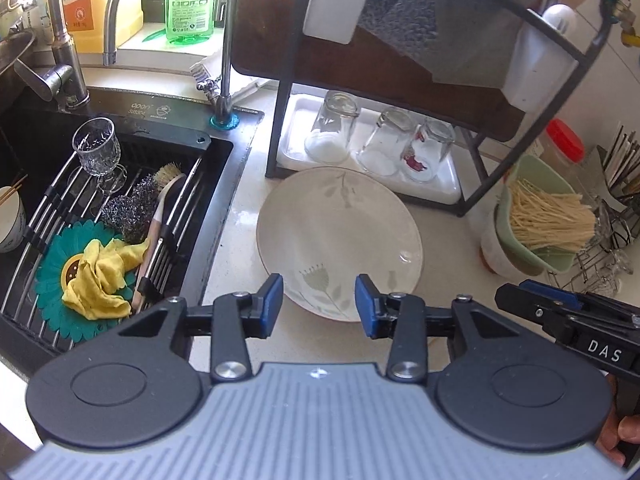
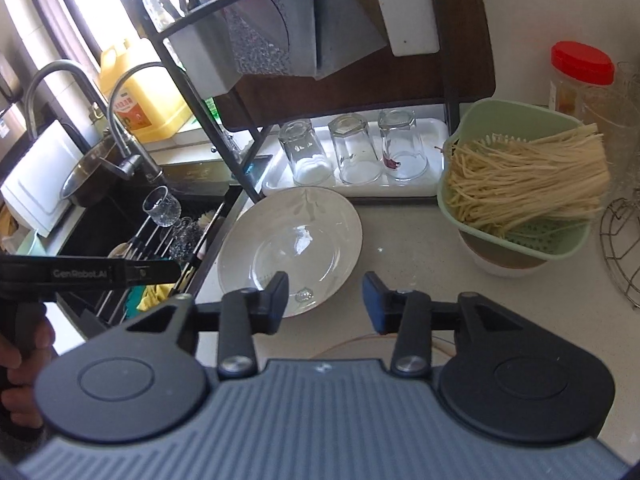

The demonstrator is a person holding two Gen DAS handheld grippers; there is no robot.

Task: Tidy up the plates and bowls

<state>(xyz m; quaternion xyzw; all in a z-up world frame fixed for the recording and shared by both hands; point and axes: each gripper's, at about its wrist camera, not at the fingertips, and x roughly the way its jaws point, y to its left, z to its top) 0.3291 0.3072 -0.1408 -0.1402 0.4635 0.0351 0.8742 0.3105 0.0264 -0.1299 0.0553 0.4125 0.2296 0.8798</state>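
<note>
The plate [image 1: 340,240] lies flat on the counter [image 1: 440,240], between the sink [image 1: 224,168] and the rack [image 1: 468,200]. The left gripper [image 1: 319,304], jaws apart and empty, is over its near rim. The right gripper [image 2: 325,300], also apart and empty, stands beside the plate's right edge, so the left seems nearer.
</note>
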